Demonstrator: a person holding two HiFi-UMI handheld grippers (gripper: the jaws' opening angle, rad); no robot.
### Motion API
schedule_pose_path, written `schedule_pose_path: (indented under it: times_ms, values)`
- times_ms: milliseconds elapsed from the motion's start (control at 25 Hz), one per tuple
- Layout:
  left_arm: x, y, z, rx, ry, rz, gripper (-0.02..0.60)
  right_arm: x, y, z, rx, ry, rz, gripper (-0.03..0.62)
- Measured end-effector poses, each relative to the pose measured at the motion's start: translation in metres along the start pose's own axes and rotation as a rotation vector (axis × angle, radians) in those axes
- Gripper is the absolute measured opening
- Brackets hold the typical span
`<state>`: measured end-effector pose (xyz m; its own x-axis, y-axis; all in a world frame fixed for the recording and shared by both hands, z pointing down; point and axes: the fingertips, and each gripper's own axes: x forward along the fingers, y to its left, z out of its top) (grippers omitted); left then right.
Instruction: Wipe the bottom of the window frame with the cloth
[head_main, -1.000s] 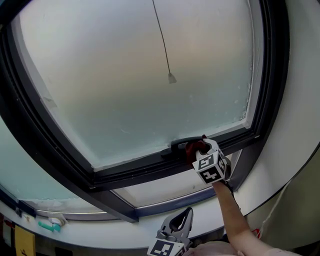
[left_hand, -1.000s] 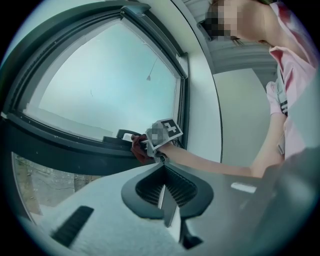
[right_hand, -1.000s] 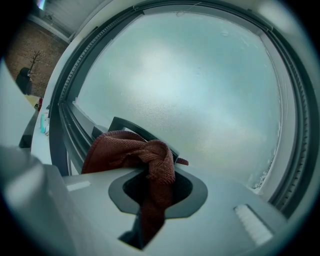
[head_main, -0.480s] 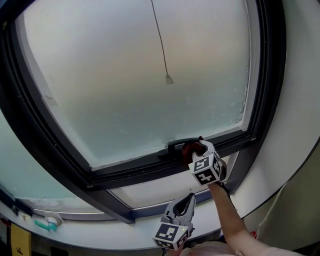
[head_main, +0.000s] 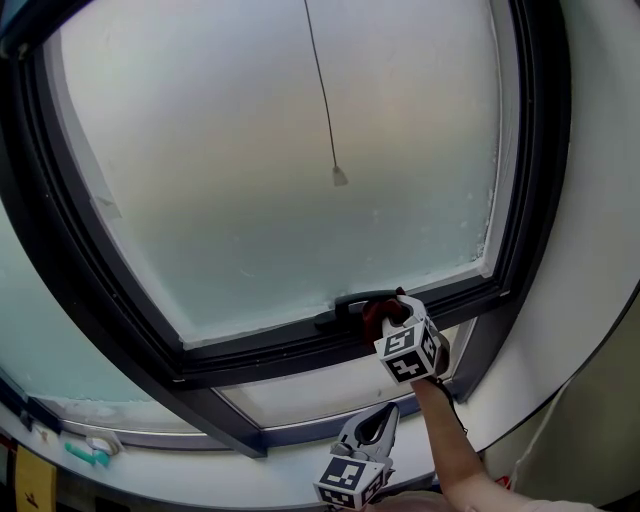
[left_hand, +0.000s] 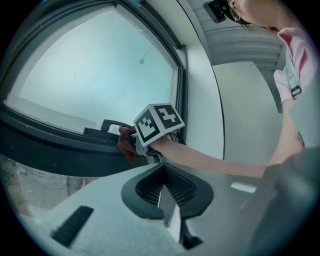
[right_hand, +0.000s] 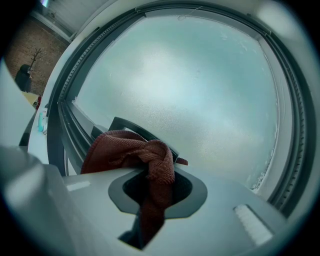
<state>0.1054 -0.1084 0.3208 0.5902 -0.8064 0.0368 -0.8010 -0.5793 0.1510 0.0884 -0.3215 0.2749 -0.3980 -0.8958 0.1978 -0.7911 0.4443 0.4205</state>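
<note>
Cloth (right_hand: 150, 165), reddish brown and bunched, is clamped between the jaws of the right gripper (head_main: 390, 315). One end runs down between the jaws. The rest bulges out ahead of them in a loose lump.

In the head view the cloth is pressed to the bottom rail of the dark window frame (head_main: 290, 350), right beside the black handle (head_main: 345, 303) mounted on that rail. The right gripper view shows the same: the lump sits against the handle, with the frosted glass (head_main: 280, 170) filling the view beyond it. The person's bare forearm (head_main: 450, 440) reaches up from the lower right to the gripper, whose marker cube (head_main: 408, 352) faces the head camera.

The left gripper (head_main: 384, 413) hangs lower, over the white sill (head_main: 200, 472) below the frame and well apart from the cloth. Its own view shows the two ribbed jaws drawn together with nothing between them. It points up toward the right gripper and the handle.

A thin cord (head_main: 322, 90) hangs down in front of the glass and ends in a small weight well above the handle. At the far left of the sill lies a small teal object (head_main: 85, 452), too small to identify.
</note>
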Motion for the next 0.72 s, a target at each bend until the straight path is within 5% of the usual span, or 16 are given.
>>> schedule_pose_path:
  times_ms: [280, 520, 720]
  values:
    - [-0.006, 0.02, 0.02, 0.064, -0.057, 0.113, -0.003, -0.001, 0.0, 0.0, 0.003, -0.005, -0.003, 0.054]
    - [-0.026, 0.022, 0.071, 0.045, -0.356, 0.107, -0.003, -0.001, -0.001, 0.001, -0.001, -0.01, -0.009, 0.054]
    - [-0.022, 0.031, 0.053, 0.076, -0.226, 0.146, -0.003, -0.001, -0.001, 0.0, 0.004, -0.009, -0.01, 0.053]
